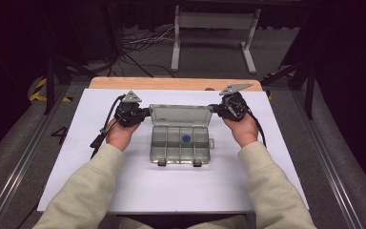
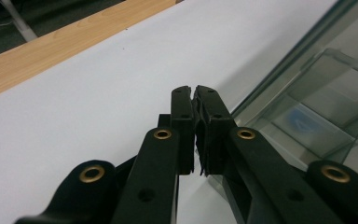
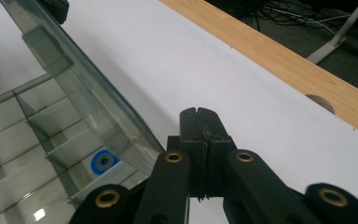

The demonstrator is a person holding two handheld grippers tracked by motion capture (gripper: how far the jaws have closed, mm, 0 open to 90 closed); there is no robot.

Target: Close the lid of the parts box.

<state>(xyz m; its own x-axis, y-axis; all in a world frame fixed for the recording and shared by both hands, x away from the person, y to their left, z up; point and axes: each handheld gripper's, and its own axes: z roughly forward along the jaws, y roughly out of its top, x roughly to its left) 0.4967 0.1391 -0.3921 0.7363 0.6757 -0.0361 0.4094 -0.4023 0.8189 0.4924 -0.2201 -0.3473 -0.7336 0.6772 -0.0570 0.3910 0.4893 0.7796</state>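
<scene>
A clear plastic compartment box (image 1: 180,145) lies on the white sheet (image 1: 124,186), its lid (image 1: 181,115) tilted up at the back. One compartment holds a small blue ring (image 1: 186,138), which I see through the plastic (image 3: 103,162) (image 2: 307,122). My left gripper (image 1: 147,112) sits at the lid's left end, and in its own view the jaws (image 2: 195,91) are shut with nothing between them, the lid (image 2: 289,70) just to their right. At the lid's right end, my right gripper (image 1: 213,109) is also shut and empty (image 3: 199,112), with the lid (image 3: 74,88) to its left.
The white sheet covers a wooden tabletop whose bare strip (image 1: 171,83) runs along the back, with a small hole (image 3: 320,101) in it. Beyond the table, a metal stand (image 1: 214,36) and loose cables (image 1: 138,45) are on the floor.
</scene>
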